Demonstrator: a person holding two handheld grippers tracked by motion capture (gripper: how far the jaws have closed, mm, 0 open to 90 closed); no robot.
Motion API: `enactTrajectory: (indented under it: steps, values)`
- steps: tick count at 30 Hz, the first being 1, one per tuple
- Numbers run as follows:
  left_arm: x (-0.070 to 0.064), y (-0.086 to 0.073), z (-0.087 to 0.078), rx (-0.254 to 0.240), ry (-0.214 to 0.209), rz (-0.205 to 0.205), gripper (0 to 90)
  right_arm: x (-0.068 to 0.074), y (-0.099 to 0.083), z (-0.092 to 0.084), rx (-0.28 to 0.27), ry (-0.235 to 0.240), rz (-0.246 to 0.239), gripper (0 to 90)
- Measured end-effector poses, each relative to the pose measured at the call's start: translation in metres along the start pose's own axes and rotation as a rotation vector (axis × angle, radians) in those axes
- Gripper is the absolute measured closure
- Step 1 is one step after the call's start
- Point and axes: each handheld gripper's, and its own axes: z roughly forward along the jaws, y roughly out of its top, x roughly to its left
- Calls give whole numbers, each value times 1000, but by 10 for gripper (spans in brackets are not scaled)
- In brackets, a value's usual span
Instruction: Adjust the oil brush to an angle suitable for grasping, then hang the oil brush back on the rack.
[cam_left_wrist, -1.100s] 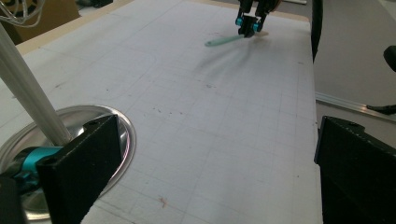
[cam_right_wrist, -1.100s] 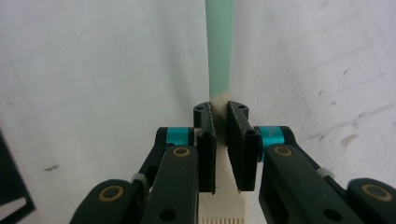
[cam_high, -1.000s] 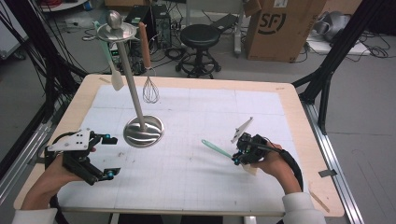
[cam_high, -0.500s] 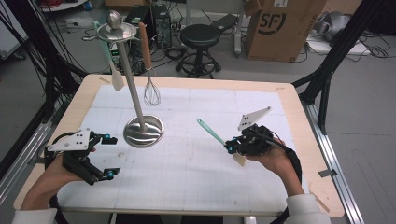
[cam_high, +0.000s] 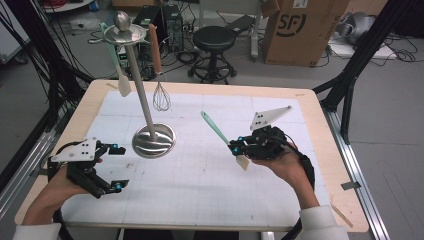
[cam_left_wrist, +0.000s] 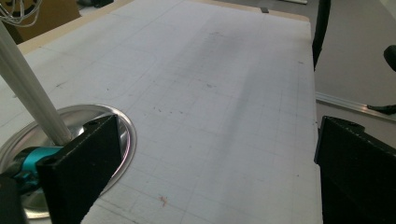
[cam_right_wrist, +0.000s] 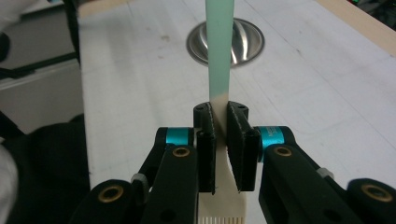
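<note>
We see the right tool (cam_high: 239, 151) pinching a pastry brush (cam_high: 223, 140) where its mint-green handle meets the cream head, holding it above the right half of the surface (cam_high: 200, 200), handle slanting up toward the far left. The left tool (cam_high: 116, 167) rests at the near left, jaws spread with nothing between them, just beside the utensil stand's (cam_high: 153, 141) steel base.

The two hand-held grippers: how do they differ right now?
The left hand-held gripper has its jaws wide apart with nothing between them; the right hand-held gripper is clamped on a mint-handled brush. The left sits low by the stand's round base; the right is raised above the table. Both are black with teal accents.
</note>
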Motion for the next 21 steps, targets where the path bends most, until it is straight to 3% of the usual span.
enactTrajectory:
  steps: [10, 21]
  values:
    - [0, 0, -1, -5, 2, -1, 17, 8, 22, -5, -79, -10, -41, 819]
    - [-2, 7, 0, -23, -4, 4, 17, 15, 35, -3, -88, -7, -70, 819]
